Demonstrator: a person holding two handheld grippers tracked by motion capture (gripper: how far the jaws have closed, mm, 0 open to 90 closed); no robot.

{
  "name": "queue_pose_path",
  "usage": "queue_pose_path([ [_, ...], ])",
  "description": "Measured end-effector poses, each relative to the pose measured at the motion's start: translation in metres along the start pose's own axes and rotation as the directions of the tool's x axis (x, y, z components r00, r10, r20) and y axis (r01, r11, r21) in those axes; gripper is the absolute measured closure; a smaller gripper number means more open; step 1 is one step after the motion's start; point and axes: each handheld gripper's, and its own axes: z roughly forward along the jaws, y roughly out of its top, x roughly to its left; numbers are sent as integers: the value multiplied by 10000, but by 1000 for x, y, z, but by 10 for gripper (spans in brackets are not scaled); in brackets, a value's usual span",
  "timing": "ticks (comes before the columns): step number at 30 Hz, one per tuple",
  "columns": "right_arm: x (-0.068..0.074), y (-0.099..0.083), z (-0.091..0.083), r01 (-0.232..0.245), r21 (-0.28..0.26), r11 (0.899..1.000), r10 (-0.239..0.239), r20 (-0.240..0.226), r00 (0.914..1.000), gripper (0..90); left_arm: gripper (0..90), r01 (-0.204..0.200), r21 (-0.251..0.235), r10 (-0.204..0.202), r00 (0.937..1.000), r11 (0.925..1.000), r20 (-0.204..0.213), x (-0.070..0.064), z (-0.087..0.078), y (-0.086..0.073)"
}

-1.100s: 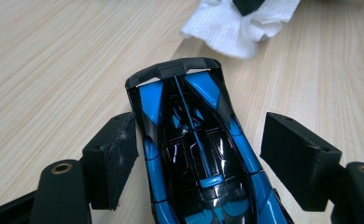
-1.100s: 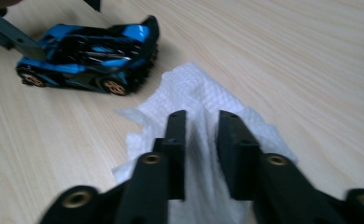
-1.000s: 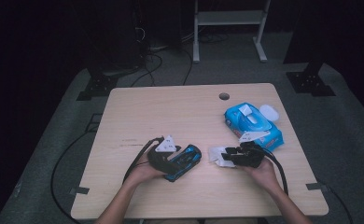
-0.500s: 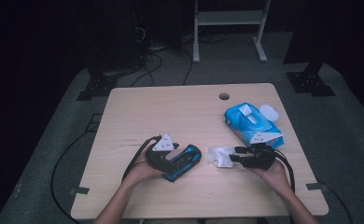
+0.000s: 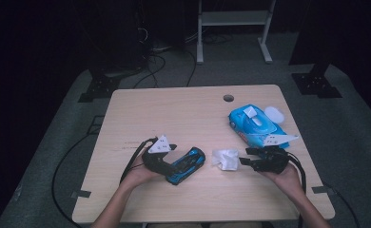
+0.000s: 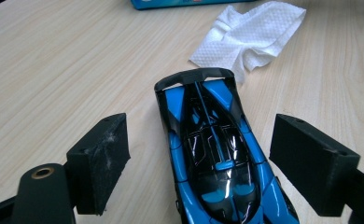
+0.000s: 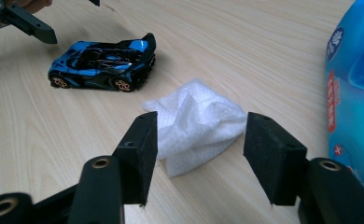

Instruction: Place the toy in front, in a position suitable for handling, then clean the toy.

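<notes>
While the toy car (image 6: 215, 158) sits on its wheels between the spread jaws of the left gripper (image 6: 199, 158), neither pad touches it, so that claw is released around the car rather than grasping it. On the table (image 5: 174, 109) in the high view the car (image 5: 186, 165) lies at about 7 o'clock from the centre, near the person's edge, nose pointing toward 2 o'clock.

The right gripper (image 7: 199, 144) is also released, its 2 jaws straddling the crumpled white wipe (image 7: 196, 123) without pinching it. The wipe (image 5: 225, 158) rests just to the 3 o'clock side of the car, apart from it.

The step in hand looks like picking up the wipe to clean the car. To do it well, the right gripper should settle low so both pads meet the thick, bunched middle of the wipe, then close firmly; a pinch on a loose corner would likely let it unfold or slip. The left gripper should close squarely on the car's flanks to steady it.

At 1 o'clock from the wipe lies the blue wipes pack (image 5: 255, 122), close beside the right hand (image 5: 288, 178); a wide swing could nudge it. A small round hole (image 5: 228, 98) sits near the far edge, well clear.
</notes>
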Motion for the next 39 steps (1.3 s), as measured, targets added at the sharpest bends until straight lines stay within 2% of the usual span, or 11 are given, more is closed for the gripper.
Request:
queue_pose_path([
  [17, -6, -11, -20, -134, -78, 9999, 136, 237, 9996, 390, 161, 382, -172, -388, 9986, 9991, -348, 4, -15, -11],
  [39, -8, -23, -28, -294, -105, 9995, 298, 354, 9989, 381, 141, 582, -453, -616, 9951, 9973, -774, 9, -35, -23],
])
